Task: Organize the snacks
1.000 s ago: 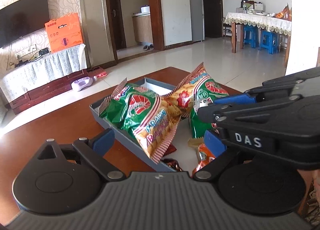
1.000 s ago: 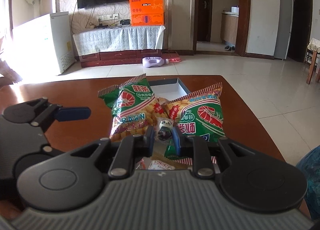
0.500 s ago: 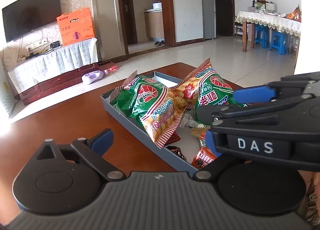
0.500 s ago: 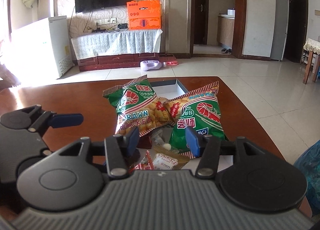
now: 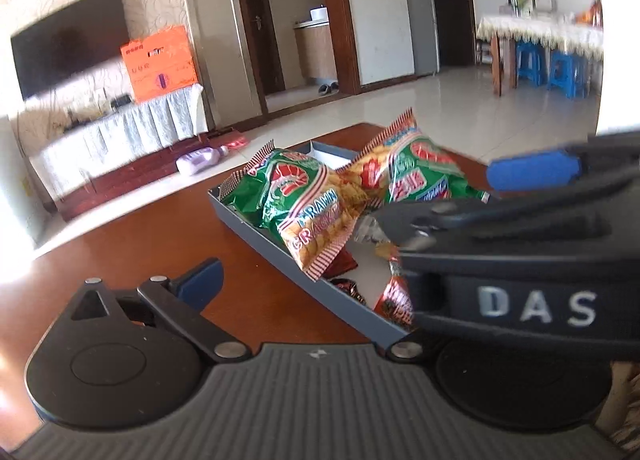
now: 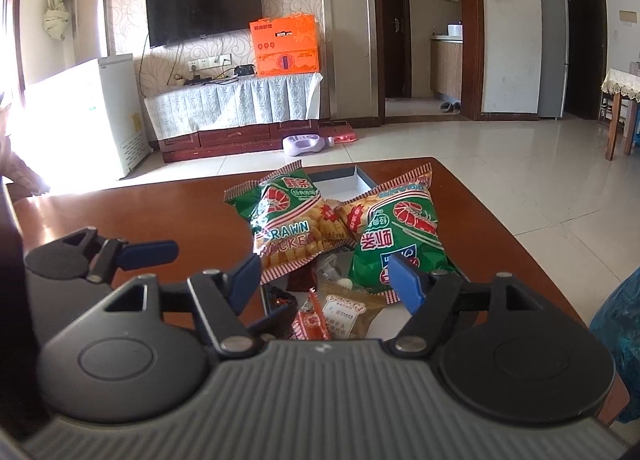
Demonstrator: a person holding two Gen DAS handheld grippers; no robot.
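Fingers of our right gripper (image 6: 330,280) are spreading apart, nothing clamped, small snacks lying below the gap. Our left gripper (image 5: 304,288) has its fingers wide apart too, empty; its right finger is hidden behind the right gripper's body.

Brown table (image 6: 160,208) carries a shallow grey tray (image 5: 280,256) with a white floor. Two green prawn cracker bags lie in the tray, touching at their near corners: left bag (image 6: 292,224) and right bag (image 6: 400,240). Nearer to us, in the tray, sit small wrapped snacks: a tan packet (image 6: 352,312), an orange-red stick pack (image 6: 312,320), a dark red wrapper (image 5: 340,264). Tray's far end (image 6: 344,180) shows bare.
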